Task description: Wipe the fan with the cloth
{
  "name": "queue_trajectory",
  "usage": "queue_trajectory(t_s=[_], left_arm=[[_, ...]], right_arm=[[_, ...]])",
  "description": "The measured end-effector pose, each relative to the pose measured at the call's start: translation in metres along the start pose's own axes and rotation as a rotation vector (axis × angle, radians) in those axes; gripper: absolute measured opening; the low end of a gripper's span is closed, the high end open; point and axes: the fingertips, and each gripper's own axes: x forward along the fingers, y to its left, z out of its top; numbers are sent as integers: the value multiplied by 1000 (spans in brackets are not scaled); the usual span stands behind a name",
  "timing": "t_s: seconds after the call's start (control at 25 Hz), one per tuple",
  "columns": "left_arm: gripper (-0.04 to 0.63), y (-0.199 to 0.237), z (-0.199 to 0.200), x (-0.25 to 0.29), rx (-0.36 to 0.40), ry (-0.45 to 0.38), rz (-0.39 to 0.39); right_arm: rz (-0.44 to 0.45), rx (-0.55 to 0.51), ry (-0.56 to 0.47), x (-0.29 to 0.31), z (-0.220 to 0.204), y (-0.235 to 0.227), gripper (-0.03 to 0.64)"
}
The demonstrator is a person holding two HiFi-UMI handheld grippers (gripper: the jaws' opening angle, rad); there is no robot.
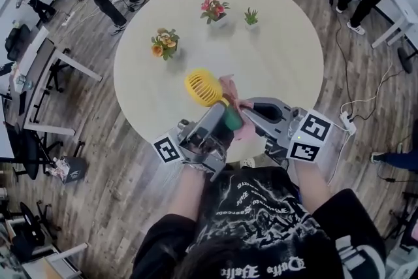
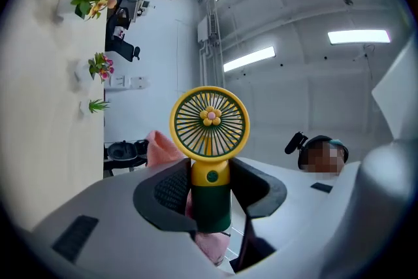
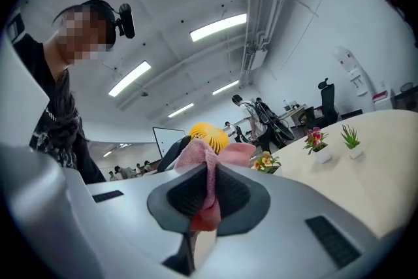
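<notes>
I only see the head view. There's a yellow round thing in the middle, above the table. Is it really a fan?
Observer: Yes. The left gripper view shows a small yellow-and-green plastic hand fan from the front, with a little flower in the middle of its grille.
Operator: What's holding it?
Observer: The left gripper. Its fingers press the dark green handle from both sides.
Operator: And the pink stuff?
Observer: That's a pink cloth, pinched between the shut fingers of the right gripper.
</notes>
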Motion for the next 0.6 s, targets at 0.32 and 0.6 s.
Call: queue_trajectory(t_s=[0.32, 0.6], left_arm=[[196, 6, -11, 3, 88, 118, 32], [196, 2, -33, 8, 135, 300, 27]], right_arm=[[55, -110, -28, 8, 32, 12, 29], [80, -117, -53, 18, 53, 3, 29]])
